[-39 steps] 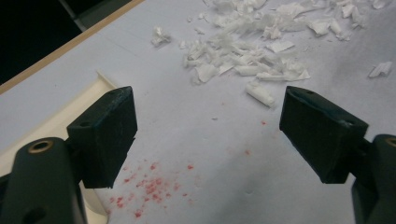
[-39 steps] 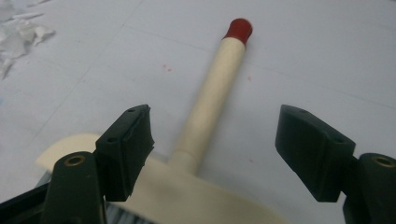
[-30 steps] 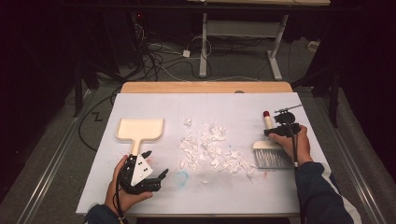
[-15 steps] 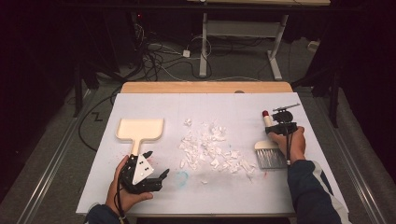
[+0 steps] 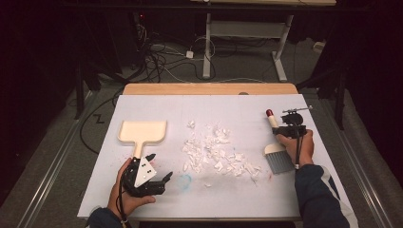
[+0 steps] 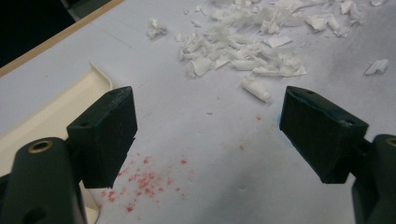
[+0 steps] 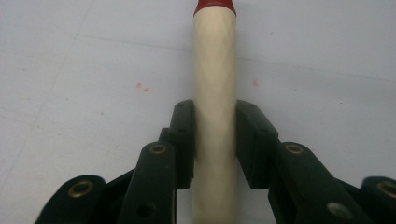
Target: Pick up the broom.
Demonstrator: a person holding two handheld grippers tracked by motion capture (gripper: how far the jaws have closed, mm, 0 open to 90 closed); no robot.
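Observation:
A brush lies at the right of the white table, with grey bristles (image 5: 279, 160) toward me and a cream handle (image 5: 272, 120) tipped in red. My right gripper (image 5: 279, 131) has just been closing and now stands shut on that handle (image 7: 215, 79), its pads (image 7: 183, 135) pressing both sides. A pile of white paper scraps (image 5: 214, 149) covers the middle of the table. A cream dustpan (image 5: 142, 131) lies at the left. Just below its handle my left gripper (image 5: 159, 166) rests on the table, open with nothing between its jaws (image 6: 210, 130); scraps (image 6: 243, 51) lie beyond it.
The white sheet (image 5: 237, 107) covers a wooden table whose far edge (image 5: 209, 89) shows. Red specks (image 6: 144, 182) and a faint blue ring (image 5: 184, 179) mark the sheet near the left gripper. Beyond the table the floor holds cables (image 5: 161, 59) and a desk frame (image 5: 247, 33).
The right hand has settled slightly over the brush handle. The brush, the dustpan, the scraps and the left hand stay where they were.

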